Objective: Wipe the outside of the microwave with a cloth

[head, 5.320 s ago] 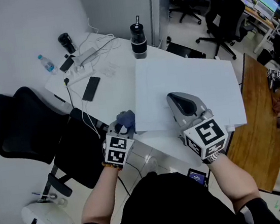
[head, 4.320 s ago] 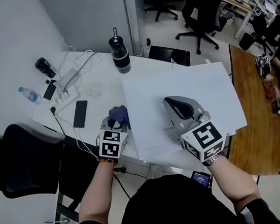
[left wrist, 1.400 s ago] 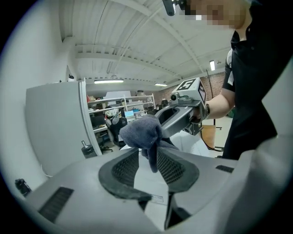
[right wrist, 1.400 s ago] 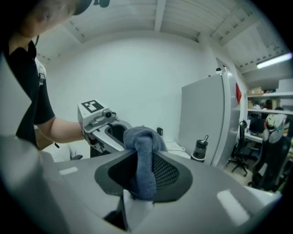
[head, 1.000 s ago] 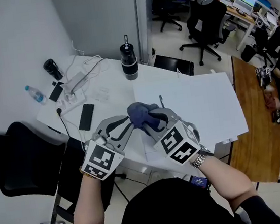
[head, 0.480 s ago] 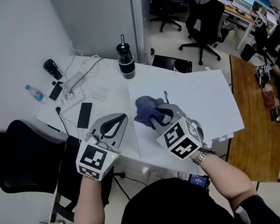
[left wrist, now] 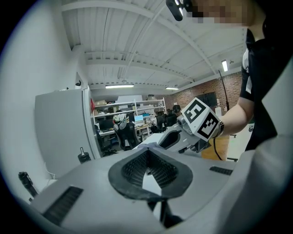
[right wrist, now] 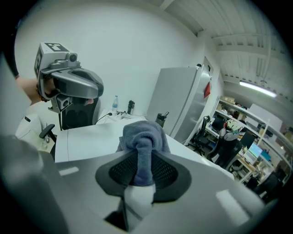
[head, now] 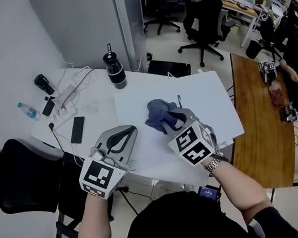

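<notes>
Handover done. A few seconds back the cloth sat in the left claw; a second ago both claws met at it. Now the right claw (head: 166, 120) alone has it: jaws clamped on a narrow fold of the blue cloth (head: 157, 111), the rest bunched out past its tips. The left claw (head: 131, 129) has backed off to the right claw's left, well apart, jaws fully together with nothing between them. The white box (head: 207, 108), which I take for the microwave, lies under and ahead of the right claw. I can't tell whether the cloth touches its top. My read: wiping hasn't started; next is to press the wad down and stroke. The narrow fold might slip under drag.
</notes>
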A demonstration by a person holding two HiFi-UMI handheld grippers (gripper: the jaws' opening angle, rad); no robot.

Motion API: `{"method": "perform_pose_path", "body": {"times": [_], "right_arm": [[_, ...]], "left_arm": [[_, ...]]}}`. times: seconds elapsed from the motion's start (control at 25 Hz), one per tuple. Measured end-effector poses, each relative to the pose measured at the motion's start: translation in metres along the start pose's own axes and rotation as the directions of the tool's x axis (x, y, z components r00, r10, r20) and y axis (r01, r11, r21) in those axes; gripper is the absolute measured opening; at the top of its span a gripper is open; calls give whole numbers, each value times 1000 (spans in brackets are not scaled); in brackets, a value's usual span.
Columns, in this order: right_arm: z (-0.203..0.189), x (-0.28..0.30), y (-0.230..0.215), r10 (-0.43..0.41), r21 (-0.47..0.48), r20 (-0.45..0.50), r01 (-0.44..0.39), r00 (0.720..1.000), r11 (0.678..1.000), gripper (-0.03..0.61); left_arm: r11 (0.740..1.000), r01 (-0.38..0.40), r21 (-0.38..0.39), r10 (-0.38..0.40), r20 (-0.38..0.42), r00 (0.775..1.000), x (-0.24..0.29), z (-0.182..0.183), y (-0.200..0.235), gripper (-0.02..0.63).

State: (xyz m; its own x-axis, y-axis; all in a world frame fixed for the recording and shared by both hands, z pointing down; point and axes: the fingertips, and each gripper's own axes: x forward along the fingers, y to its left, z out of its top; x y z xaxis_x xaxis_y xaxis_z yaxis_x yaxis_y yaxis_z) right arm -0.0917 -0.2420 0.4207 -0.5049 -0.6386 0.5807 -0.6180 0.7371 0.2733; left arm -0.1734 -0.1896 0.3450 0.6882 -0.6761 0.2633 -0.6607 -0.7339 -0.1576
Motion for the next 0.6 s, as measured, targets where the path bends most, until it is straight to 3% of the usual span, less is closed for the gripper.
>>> {"method": "perform_pose_path", "body": {"times": [0.6], "right_arm": [[-72,-56,-90,-62,78,-13,63,998,995,91]], "left_arm": [[988,149,-44,-151,-28,988,100,45,-98,5]]}}
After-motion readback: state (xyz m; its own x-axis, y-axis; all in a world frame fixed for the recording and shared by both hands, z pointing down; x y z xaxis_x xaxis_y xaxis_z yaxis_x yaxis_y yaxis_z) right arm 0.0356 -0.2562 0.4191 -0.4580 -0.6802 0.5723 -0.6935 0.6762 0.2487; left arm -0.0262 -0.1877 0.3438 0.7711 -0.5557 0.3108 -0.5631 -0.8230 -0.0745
